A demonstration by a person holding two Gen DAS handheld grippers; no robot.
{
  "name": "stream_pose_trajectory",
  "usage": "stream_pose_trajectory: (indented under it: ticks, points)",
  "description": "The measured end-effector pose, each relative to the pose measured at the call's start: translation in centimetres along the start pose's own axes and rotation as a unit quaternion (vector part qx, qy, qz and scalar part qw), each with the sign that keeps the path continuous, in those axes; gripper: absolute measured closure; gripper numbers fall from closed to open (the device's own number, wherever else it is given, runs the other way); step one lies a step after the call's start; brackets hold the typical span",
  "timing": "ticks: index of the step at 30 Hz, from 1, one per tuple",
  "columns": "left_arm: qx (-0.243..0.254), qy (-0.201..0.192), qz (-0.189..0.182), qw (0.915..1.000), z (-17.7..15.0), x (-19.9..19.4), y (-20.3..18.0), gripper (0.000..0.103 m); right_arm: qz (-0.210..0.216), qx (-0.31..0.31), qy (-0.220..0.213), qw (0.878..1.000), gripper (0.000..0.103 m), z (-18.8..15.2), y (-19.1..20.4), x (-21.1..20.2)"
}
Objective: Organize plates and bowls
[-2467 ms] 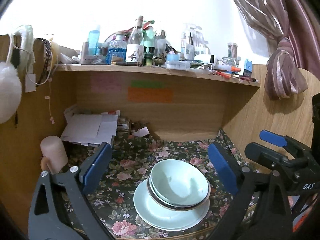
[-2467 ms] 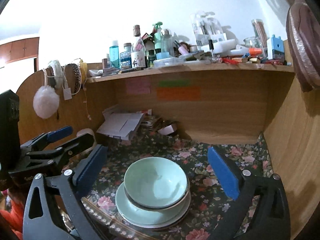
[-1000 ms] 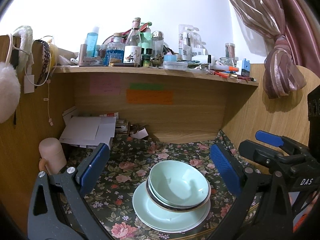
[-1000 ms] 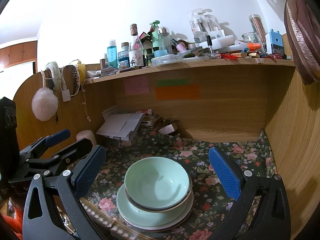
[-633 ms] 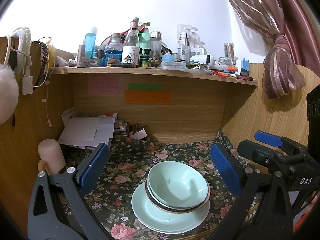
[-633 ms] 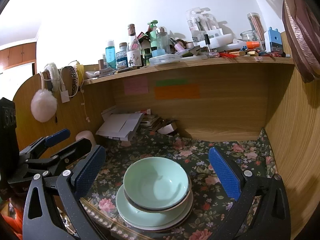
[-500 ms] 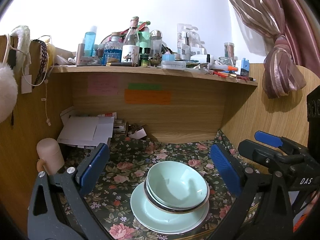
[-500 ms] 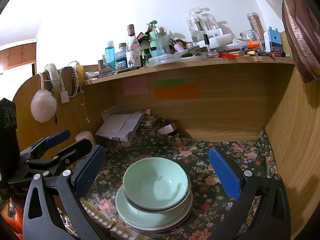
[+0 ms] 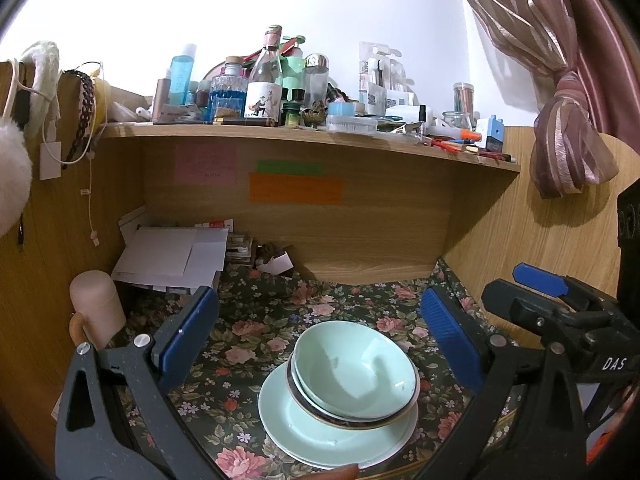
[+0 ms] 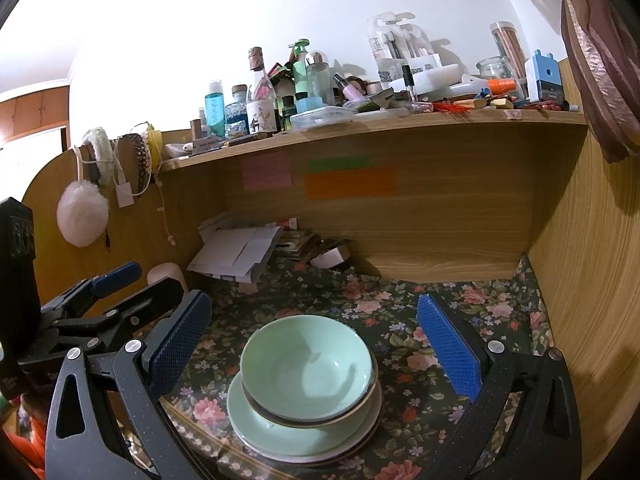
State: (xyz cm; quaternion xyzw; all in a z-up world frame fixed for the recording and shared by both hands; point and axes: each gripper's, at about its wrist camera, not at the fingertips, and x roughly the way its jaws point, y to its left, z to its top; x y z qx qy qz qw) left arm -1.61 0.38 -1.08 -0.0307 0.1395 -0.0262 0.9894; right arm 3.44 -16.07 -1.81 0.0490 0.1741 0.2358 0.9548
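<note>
Pale green bowls (image 9: 354, 372) sit nested on pale green plates (image 9: 320, 436) near the front edge of the floral-covered desk (image 9: 248, 332). The same stack shows in the right wrist view, bowls (image 10: 308, 372) on plates (image 10: 280, 436). My left gripper (image 9: 316, 340) is open and empty, its blue pads held wide above and behind the stack. My right gripper (image 10: 316, 340) is open and empty, also back from the stack. The right gripper body shows in the left wrist view (image 9: 560, 320); the left one shows in the right wrist view (image 10: 92, 308).
A pile of white papers (image 9: 172, 260) and a pink rounded cup (image 9: 96, 308) stand at the back left. Wooden side walls (image 9: 540, 248) close the desk in. The shelf above (image 9: 304, 136) carries several bottles. A tied curtain (image 9: 568, 148) hangs at the right.
Both grippers have drifted slightly, staying open. The stack of bowls and plates has not moved.
</note>
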Motion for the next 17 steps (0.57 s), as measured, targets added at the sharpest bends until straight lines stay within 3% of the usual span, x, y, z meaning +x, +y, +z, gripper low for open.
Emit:
stream_pose_trajectory:
  ticks: [17]
  points:
    - [-0.01, 0.019, -0.006, 0.9998, -0.3, 1.3, 0.3, 0.0, -0.012, 0.007, 0.009, 1.0, 0.0, -0.4, -0.2, 0.9]
